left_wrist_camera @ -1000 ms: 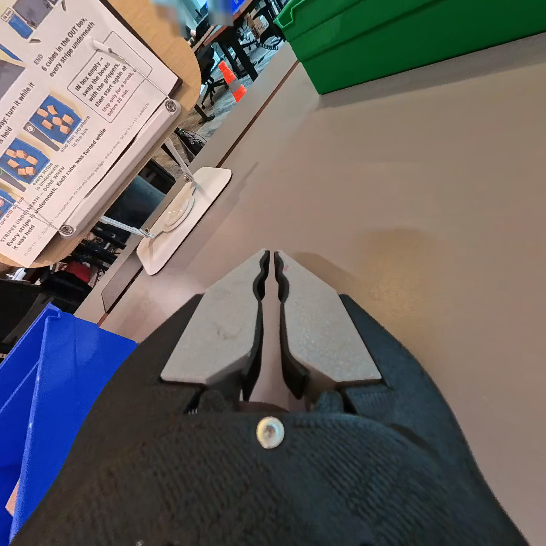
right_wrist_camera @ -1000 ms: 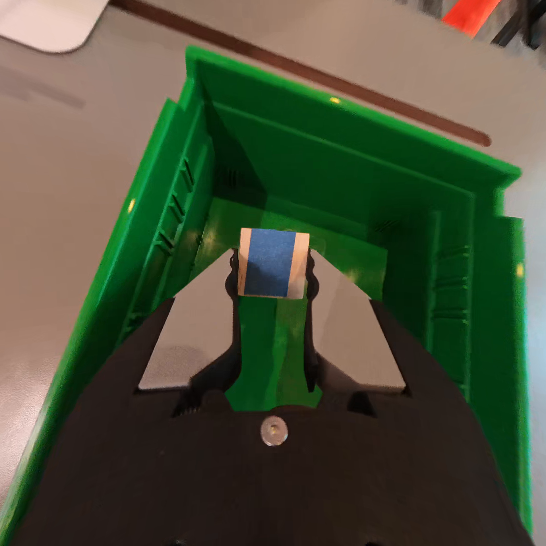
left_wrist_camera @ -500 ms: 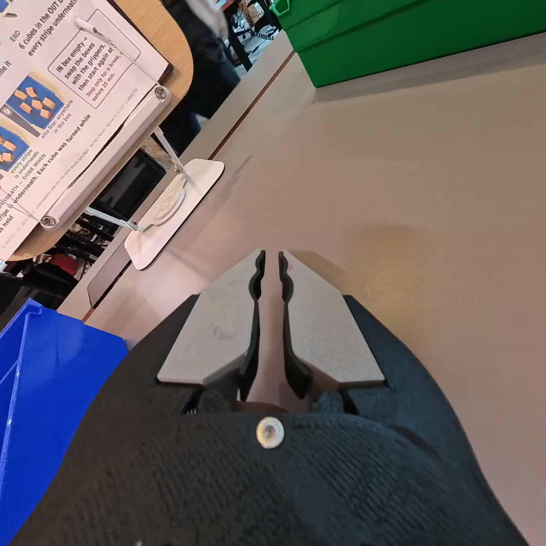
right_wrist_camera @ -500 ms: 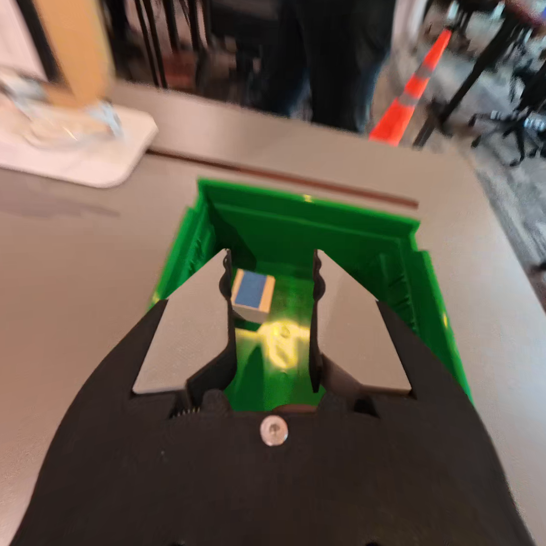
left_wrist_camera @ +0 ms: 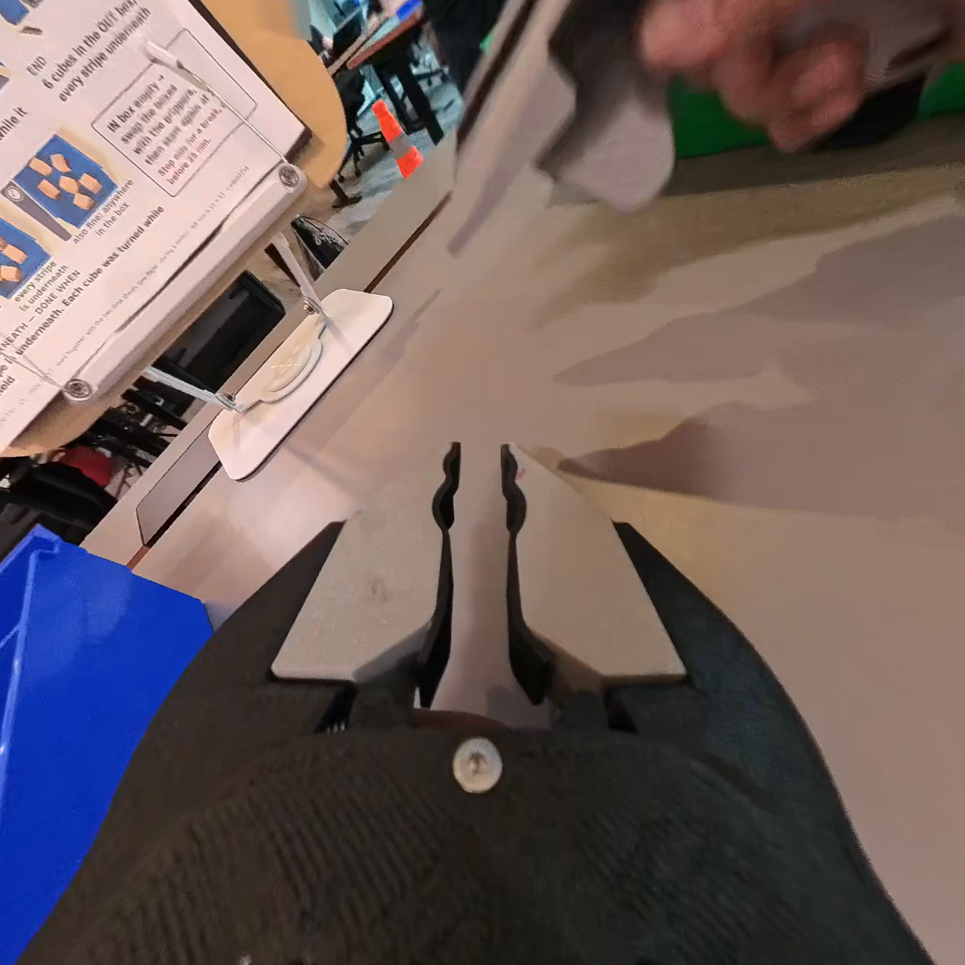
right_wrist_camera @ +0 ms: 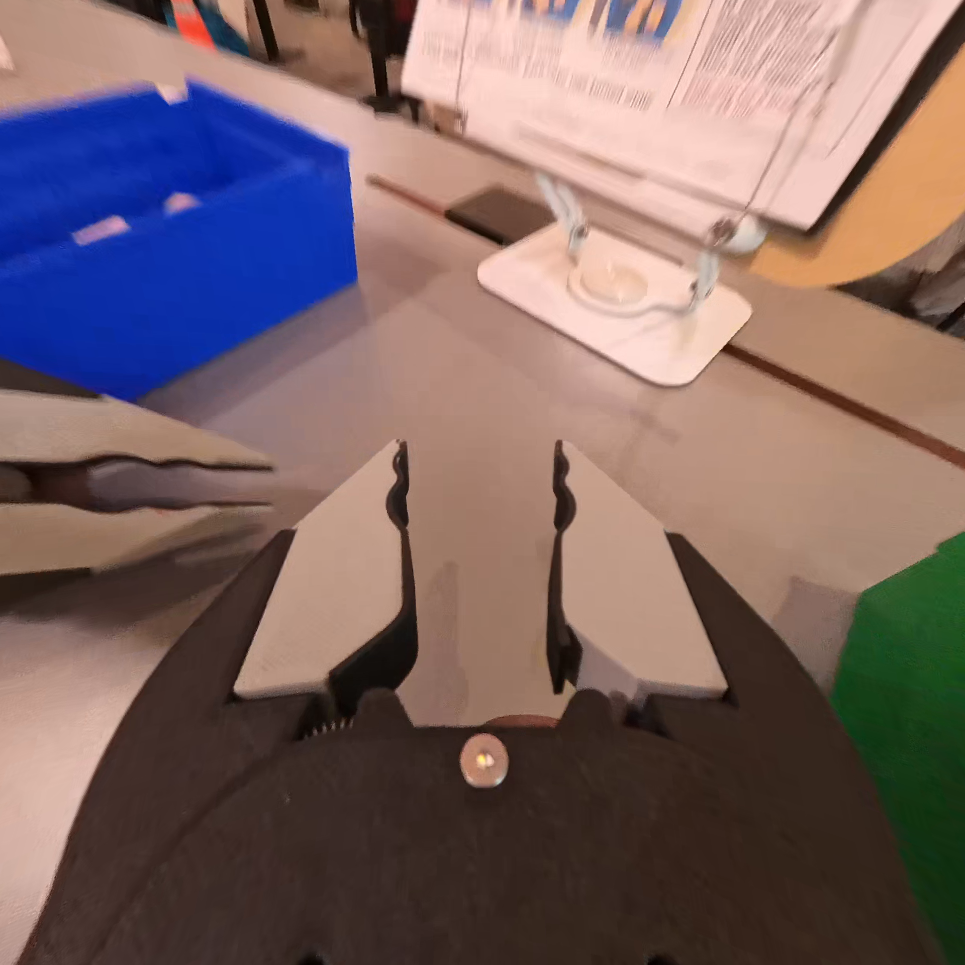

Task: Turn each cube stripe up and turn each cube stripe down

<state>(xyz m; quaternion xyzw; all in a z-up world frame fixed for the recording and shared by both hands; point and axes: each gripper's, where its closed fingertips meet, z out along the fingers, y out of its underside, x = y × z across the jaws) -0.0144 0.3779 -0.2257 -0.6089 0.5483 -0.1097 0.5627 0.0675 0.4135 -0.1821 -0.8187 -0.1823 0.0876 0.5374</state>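
Cubes, blurred, inside blue bin (right_wrist_camera: 172,292)

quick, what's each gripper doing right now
Left gripper: open a little, empty.
Right gripper: open, empty.

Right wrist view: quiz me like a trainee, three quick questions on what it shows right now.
1. True or false: the right gripper is holding a cube.
2. Multiple choice: the bin at the upper left is A) red, B) blue, C) yellow.
3. Fill in: the white base of the document stand rests on the ____.

Key: 1 false, its jaws are apart with nothing between them; 2 B; 3 table.
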